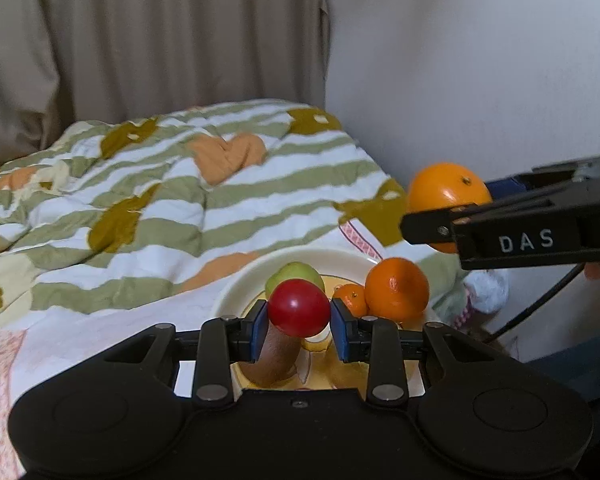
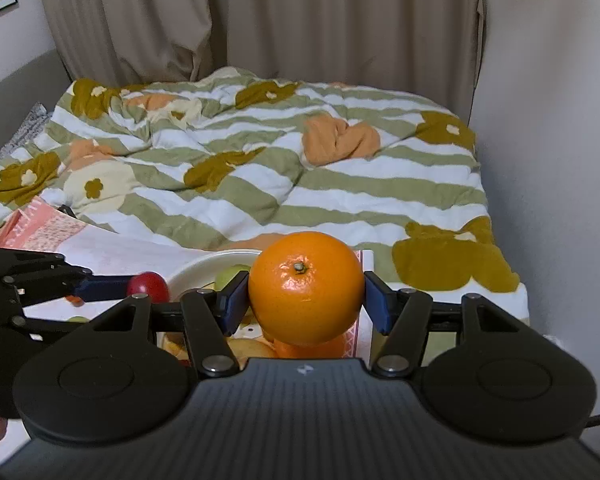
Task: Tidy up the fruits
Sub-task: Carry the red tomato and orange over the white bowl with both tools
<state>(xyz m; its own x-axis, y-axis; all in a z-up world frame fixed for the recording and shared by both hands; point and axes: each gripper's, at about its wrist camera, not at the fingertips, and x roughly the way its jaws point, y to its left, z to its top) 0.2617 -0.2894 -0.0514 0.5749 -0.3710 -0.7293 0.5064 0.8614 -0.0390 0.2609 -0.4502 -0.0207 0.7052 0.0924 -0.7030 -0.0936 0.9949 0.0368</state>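
My left gripper (image 1: 299, 316) is shut on a red round fruit (image 1: 299, 307) and holds it above a cream plate (image 1: 236, 292). On the plate lie a green fruit (image 1: 296, 274), a large orange (image 1: 396, 288), a small orange (image 1: 350, 296) and a brown kiwi (image 1: 276, 360). My right gripper (image 2: 305, 300) is shut on a big orange (image 2: 305, 286), held above the plate's right side (image 2: 204, 266). That orange also shows in the left wrist view (image 1: 446, 192), up and to the right. The red fruit shows at the left in the right wrist view (image 2: 148, 285).
A striped floral quilt (image 1: 172, 196) covers the bed behind the plate. A beige curtain (image 1: 152, 40) hangs at the back and a white wall (image 1: 480, 60) stands on the right. A pink patterned cloth (image 2: 44, 232) lies under the plate.
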